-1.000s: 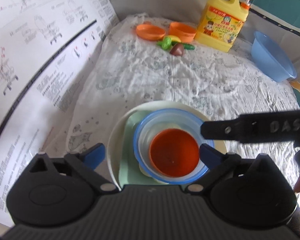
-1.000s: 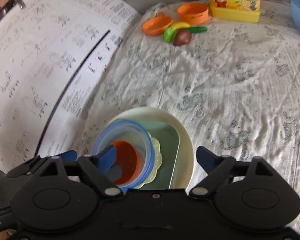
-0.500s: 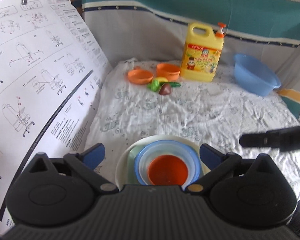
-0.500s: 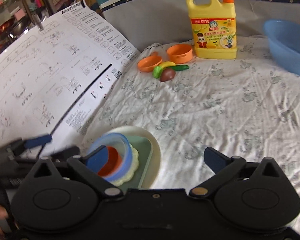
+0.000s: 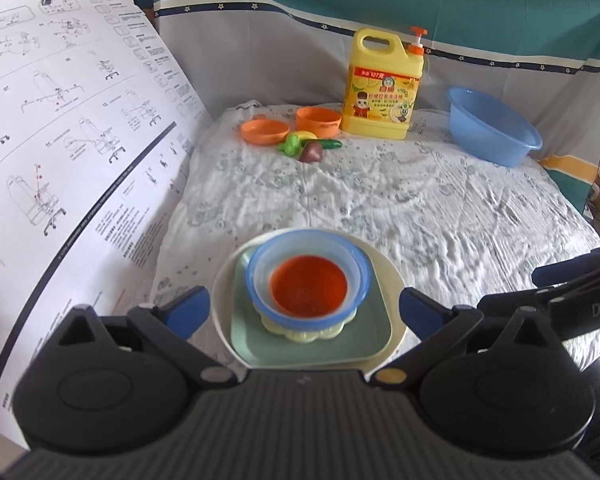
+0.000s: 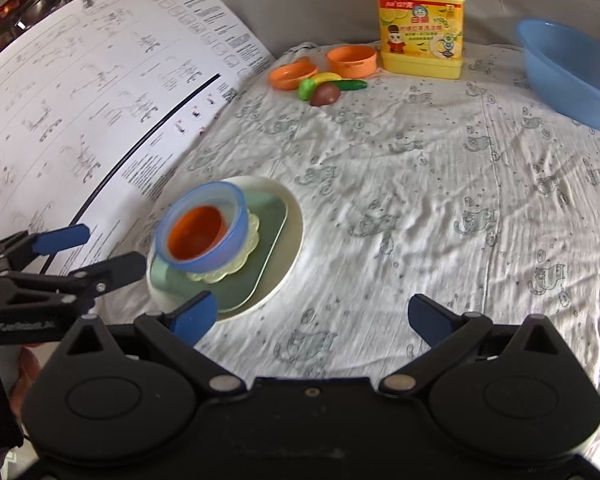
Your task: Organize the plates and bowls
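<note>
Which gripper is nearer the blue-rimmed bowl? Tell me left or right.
Left. The left gripper faces the blue-rimmed bowl, open, fingers flanking the stack. The right gripper, open over bare cloth, has the bowl off toward its left.

Crumpled cloth sheet (image 6: 420,168); glossy plastic bowl (image 5: 308,280).

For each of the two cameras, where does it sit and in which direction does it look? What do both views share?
Left wrist: sits on the left gripper, looks down and forward over the dish stack; its own open fingers show, and the right gripper at the right edge.
Right wrist: sits on the right gripper, beside the stack, faces the cloth; its open fingers, the left gripper and a hand show.
Shared: stack, detergent jug, blue basin.
</note>
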Motion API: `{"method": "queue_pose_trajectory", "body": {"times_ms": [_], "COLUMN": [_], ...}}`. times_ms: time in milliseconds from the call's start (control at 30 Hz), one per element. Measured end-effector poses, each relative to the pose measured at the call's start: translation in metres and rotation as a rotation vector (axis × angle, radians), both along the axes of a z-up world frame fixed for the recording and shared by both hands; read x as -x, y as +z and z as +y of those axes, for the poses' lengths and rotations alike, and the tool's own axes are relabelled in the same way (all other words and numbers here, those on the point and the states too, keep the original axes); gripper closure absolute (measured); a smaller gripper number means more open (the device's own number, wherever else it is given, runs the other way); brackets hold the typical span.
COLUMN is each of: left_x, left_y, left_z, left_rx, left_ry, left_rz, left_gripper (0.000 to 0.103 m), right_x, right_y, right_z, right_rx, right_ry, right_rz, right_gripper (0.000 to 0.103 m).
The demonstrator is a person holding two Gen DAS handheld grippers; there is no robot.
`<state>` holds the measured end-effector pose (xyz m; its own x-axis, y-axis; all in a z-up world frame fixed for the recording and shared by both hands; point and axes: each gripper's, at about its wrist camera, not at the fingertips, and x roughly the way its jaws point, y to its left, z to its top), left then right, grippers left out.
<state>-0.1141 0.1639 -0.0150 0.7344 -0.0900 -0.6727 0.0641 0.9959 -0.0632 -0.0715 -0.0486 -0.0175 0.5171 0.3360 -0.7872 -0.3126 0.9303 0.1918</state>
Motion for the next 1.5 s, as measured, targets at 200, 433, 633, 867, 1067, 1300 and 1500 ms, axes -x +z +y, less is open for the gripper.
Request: {"method": "queue_pose_trajectory", "body": {"times_ms": [200,433,633,867,1067,1300,1500], "left_x": [0.012,0.019,0.018,0.015,0.012,0.008,0.007], "left_y": [-0.006,-0.015,-0.022,-0.026,-0.031,-0.033,-0.035], "left_z": [0.0,0.0,-0.002,-0.002,0.001,0.0,-0.001], "left_rx": [-0.016,-0.022,-0.039,-0.043,-0.043,-0.058,-0.064], "left_ry": [0.023,0.041,0.045,0.046,0.053,0.049,0.048], "left_rz": [-0.005,0.008,0.03,0.052,0.073,0.077,0.08], "left_gripper": [0.0,0.0,0.0,0.0,0.0,0.0,0.0], "right_x": [0.01,0.013,0.012,0.013,0.011,0.008,0.007], "right_y": [0.002,-0.001,-0.005,-0.008,-0.011,-0.012,-0.013], "right_z": [0.001,-0.002,-0.002,0.0,0.002,0.001,0.001], "right_rx": [0.041,0.086,0.101,0.078,0.087,0.085,0.087], "right_ry": [0.003,-0.006,-0.004,0.008,0.007,-0.005,-0.014], "right_rz": [-0.03,-0.057,-0.033,-0.016,-0.004,0.006,0.008], "right_gripper": [0.0,0.0,0.0,0.0,0.0,0.0,0.0]}}
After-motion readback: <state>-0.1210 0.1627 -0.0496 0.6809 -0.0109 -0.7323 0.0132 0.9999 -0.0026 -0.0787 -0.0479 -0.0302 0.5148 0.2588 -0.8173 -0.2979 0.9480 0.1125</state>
